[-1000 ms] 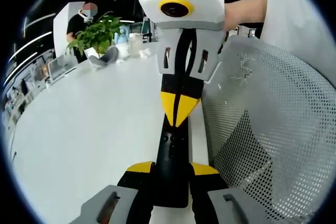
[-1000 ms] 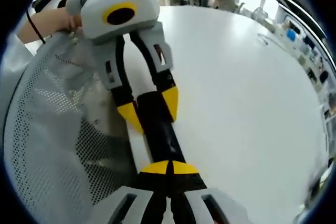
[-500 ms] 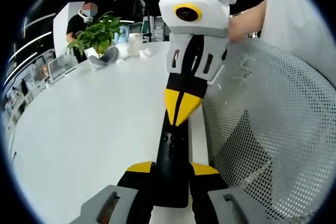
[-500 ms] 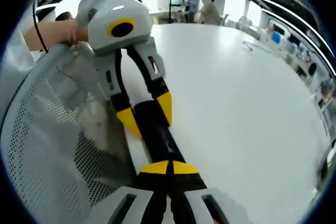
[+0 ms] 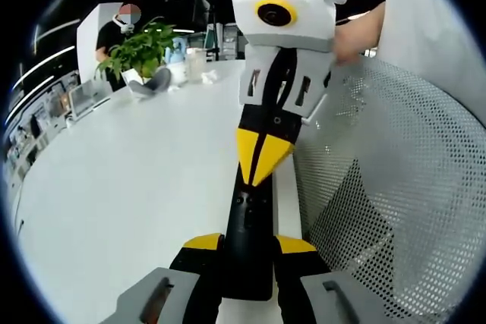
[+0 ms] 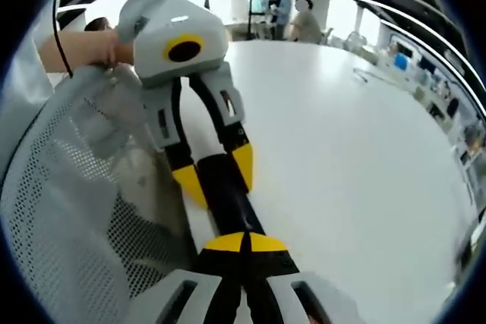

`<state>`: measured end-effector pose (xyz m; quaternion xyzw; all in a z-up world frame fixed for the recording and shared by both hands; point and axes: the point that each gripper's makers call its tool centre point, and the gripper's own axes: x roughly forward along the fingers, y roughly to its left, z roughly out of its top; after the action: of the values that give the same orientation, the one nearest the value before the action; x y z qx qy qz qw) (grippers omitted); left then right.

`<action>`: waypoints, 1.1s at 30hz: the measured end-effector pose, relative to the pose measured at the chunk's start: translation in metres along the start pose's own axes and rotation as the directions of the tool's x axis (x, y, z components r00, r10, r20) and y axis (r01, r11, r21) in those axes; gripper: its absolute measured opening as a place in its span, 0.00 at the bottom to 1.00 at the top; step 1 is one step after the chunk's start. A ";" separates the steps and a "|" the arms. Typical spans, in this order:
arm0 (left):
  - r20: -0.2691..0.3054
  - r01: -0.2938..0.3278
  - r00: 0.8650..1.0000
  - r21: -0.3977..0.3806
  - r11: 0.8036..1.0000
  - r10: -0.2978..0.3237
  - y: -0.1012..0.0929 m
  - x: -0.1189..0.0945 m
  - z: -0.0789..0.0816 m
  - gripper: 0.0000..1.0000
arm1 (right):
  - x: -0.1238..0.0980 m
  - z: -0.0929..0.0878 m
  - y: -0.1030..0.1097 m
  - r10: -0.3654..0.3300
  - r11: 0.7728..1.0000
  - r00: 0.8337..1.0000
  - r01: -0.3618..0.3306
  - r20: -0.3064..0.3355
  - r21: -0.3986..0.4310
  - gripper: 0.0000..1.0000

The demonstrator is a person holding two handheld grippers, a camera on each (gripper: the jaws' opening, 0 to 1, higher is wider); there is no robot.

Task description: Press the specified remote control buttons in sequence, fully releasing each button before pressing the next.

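Observation:
A slim black remote (image 5: 250,221) lies lengthwise along the white table's edge, and my left gripper (image 5: 249,246) is shut on its near end, one yellow pad on each side. My right gripper (image 5: 262,158) comes down from above with its yellow tips shut together, pointing at the remote's far end near its small buttons. In the right gripper view my right gripper (image 6: 244,243) is shut with its tips over the remote (image 6: 235,206). My left gripper (image 6: 216,176) clamps the other end there. Whether the tips touch a button cannot be told.
The white table (image 5: 129,180) spreads wide to the left. A white mesh chair back (image 5: 395,187) stands close against the table edge, beside the remote. A potted plant (image 5: 140,51) and a person (image 5: 114,28) are at the far end. People (image 6: 304,17) stand far off.
Over the last second my right gripper shifted a little to the right in the left gripper view, tips staying over the remote's far end. My left gripper's hold on the remote is unchanged.

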<state>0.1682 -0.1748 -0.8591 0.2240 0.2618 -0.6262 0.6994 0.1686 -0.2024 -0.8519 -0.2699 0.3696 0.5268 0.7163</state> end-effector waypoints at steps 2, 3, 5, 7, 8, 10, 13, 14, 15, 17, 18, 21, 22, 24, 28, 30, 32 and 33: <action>0.000 0.000 1.000 0.000 1.000 0.000 0.000 0.000 0.000 0.26 | -0.002 0.001 -0.001 -0.001 1.000 1.000 0.001 0.001 -0.006 0.00; 0.000 0.000 1.000 0.000 1.000 0.000 0.000 0.000 0.000 0.26 | -0.002 0.001 -0.001 0.000 1.000 1.000 0.000 0.000 -0.011 0.00; 0.000 0.000 1.000 0.001 1.000 0.000 0.000 0.000 0.000 0.26 | -0.001 0.001 -0.001 0.007 1.000 1.000 -0.007 -0.005 -0.020 0.00; 0.000 0.000 1.000 0.001 1.000 0.000 0.000 0.000 0.000 0.26 | -0.001 0.001 -0.001 0.016 1.000 1.000 -0.017 -0.018 -0.022 0.00; 0.000 0.001 1.000 0.002 1.000 -0.001 0.000 0.000 0.000 0.26 | 0.000 0.001 -0.001 0.019 1.000 1.000 -0.020 -0.024 -0.024 0.00; -0.001 0.001 1.000 0.001 1.000 -0.001 0.000 0.000 0.000 0.26 | 0.000 0.001 -0.001 0.023 0.999 0.999 -0.025 -0.045 -0.043 0.00; 0.000 0.001 1.000 0.001 1.000 -0.001 0.000 0.000 0.000 0.26 | 0.001 0.001 0.000 0.021 0.997 0.998 -0.026 -0.063 -0.067 0.00; 0.000 0.001 1.000 0.002 1.000 -0.001 0.000 0.000 0.000 0.26 | 0.001 0.001 0.000 0.019 0.997 0.997 -0.024 -0.071 -0.072 0.00; -0.001 0.001 1.000 0.002 1.000 -0.001 0.000 0.000 0.000 0.25 | 0.001 0.001 0.000 0.017 0.997 0.997 -0.023 -0.076 -0.076 0.00; -0.001 0.001 1.000 0.002 1.000 -0.001 0.000 0.000 0.000 0.25 | 0.001 0.000 0.000 0.011 0.996 0.996 -0.019 -0.087 -0.091 0.00; -0.001 0.001 1.000 0.001 1.000 -0.001 0.000 0.000 0.000 0.25 | 0.001 0.000 0.000 0.008 0.995 0.996 -0.017 -0.092 -0.102 0.00; -0.001 0.001 1.000 0.002 1.000 -0.001 0.000 0.000 0.000 0.25 | 0.001 0.000 0.000 0.003 0.993 0.995 -0.015 -0.101 -0.119 0.00; -0.001 0.001 1.000 0.002 1.000 -0.001 0.000 0.000 0.000 0.25 | 0.001 0.000 0.000 0.002 0.993 0.995 -0.014 -0.102 -0.120 0.00; -0.001 0.001 1.000 0.002 1.000 -0.001 0.000 0.000 0.000 0.25 | 0.001 -0.001 -0.001 0.001 0.993 0.995 -0.013 -0.103 -0.115 0.00; -0.001 0.001 1.000 0.001 1.000 -0.001 0.000 0.000 0.000 0.25 | 0.001 -0.001 -0.001 -0.008 0.994 0.995 -0.002 -0.096 -0.106 0.00; -0.001 0.001 1.000 0.001 1.000 -0.001 0.000 0.000 0.000 0.26 | 0.001 -0.001 0.000 -0.019 0.994 0.996 0.009 -0.089 -0.108 0.00; -0.001 0.001 1.000 0.001 1.000 -0.001 0.000 0.000 0.000 0.26 | 0.001 -0.001 0.000 -0.030 0.994 0.996 0.021 -0.080 -0.107 0.00; -0.001 0.001 1.000 0.001 1.000 -0.001 0.000 0.000 0.000 0.26 | 0.000 -0.001 0.000 -0.041 0.993 0.996 0.033 -0.073 -0.111 0.00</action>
<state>0.1680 -0.1750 -0.8587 0.2245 0.2621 -0.6264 0.6990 0.1683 -0.2029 -0.8528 -0.3353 0.3615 0.5224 0.6957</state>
